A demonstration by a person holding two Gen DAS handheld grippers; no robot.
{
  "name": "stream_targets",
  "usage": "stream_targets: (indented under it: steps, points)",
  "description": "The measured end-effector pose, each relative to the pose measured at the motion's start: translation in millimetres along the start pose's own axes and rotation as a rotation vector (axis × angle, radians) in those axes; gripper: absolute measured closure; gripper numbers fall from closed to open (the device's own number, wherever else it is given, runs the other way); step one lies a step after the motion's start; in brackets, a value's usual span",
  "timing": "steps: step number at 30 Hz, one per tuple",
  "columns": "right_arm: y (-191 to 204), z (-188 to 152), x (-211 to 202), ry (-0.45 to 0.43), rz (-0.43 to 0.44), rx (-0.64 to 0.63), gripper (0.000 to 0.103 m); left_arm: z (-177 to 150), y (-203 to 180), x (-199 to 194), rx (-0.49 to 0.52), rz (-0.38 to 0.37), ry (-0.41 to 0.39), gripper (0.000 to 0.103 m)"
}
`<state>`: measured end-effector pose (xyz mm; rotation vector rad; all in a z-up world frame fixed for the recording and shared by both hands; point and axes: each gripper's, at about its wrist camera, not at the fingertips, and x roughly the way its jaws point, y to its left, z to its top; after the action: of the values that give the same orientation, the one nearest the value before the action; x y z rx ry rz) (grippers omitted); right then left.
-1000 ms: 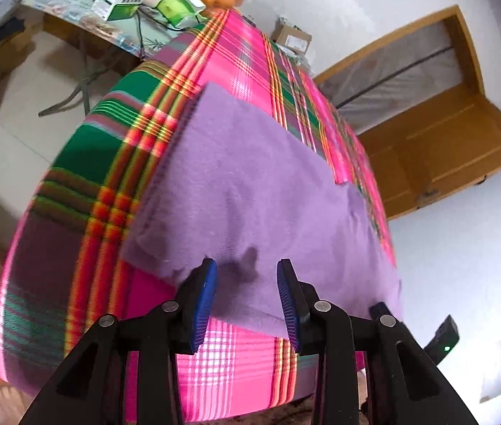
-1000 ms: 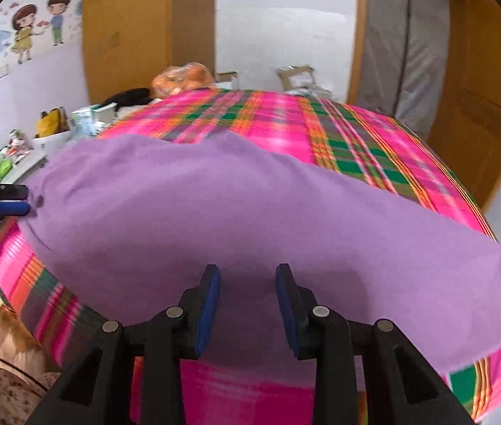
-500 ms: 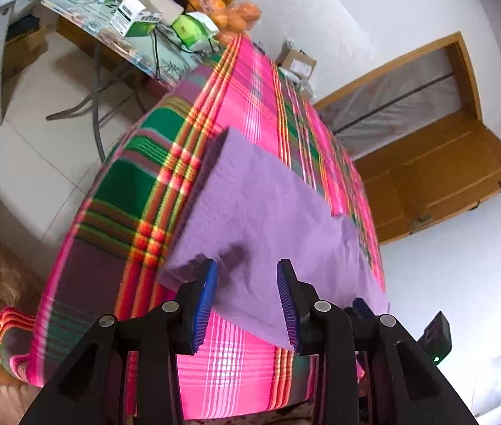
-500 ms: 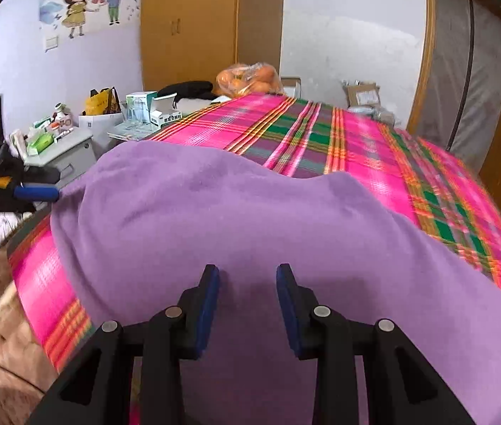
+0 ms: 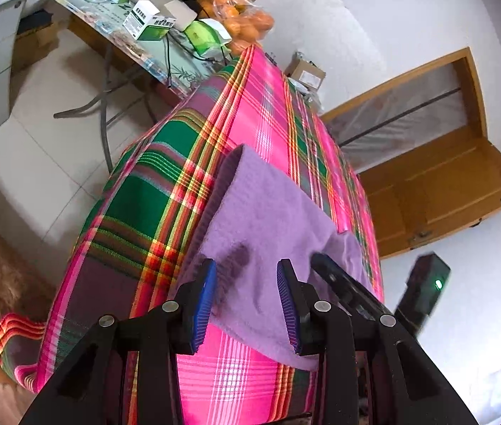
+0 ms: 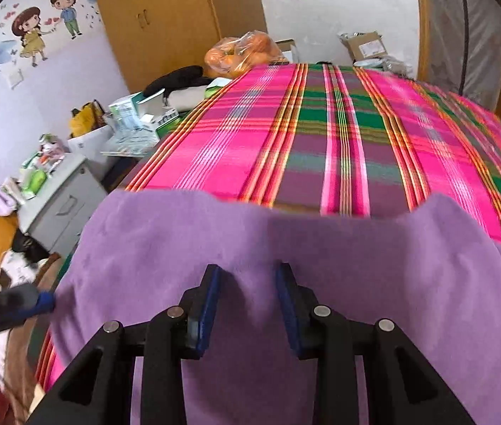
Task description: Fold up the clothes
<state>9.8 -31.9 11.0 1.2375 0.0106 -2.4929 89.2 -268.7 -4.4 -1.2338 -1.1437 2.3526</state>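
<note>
A purple fleece garment (image 5: 268, 205) lies folded on the near end of a bed covered with a pink and green plaid cloth (image 5: 264, 106). Its near edge hangs over the bed's front. My left gripper (image 5: 247, 269) is open at the garment's left front corner, and no cloth is pinched between its blue pads. My right gripper (image 6: 248, 272) is open just over the garment (image 6: 179, 241) near its front middle. The right gripper (image 5: 325, 262) also shows at the garment's edge in the left wrist view. Blurred at far left in the right wrist view is the left gripper (image 6: 41, 299).
A side table (image 5: 144, 24) with boxes and cables stands left of the bed, and a bag of oranges (image 6: 243, 49) sits at the bed's far end. A grey drawer cabinet (image 6: 62, 205) stands on the left. A wooden door (image 5: 445, 194) is on the right.
Both grippers stayed open. The left one drew back from the garment, which now looks smaller. The right one swung left and tilted, showing more bare plaid beyond the garment's far edge.
</note>
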Motion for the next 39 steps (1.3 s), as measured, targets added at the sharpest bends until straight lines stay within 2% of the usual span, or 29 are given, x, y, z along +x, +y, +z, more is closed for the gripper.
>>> stream_targets:
  steps: [9,19,33,37,39]
  points:
    - [49,19,26,0.011,-0.023,-0.114,0.069,7,11,-3,-0.027,-0.032,0.005,0.067]
    - [85,30,44,0.015,-0.022,-0.217,0.070,6,23,-9,-0.075,0.005,-0.006,0.067]
    - [70,7,-17,-0.048,0.242,-0.209,0.070,0,19,-19,-0.094,0.020,-0.028,0.066]
    - [86,-18,-39,-0.075,0.351,-0.289,0.063,-2,23,-20,-0.112,0.026,-0.031,0.066]
    - [101,-31,-44,-0.085,0.370,-0.370,0.058,-1,25,-20,-0.124,0.020,-0.031,0.066]
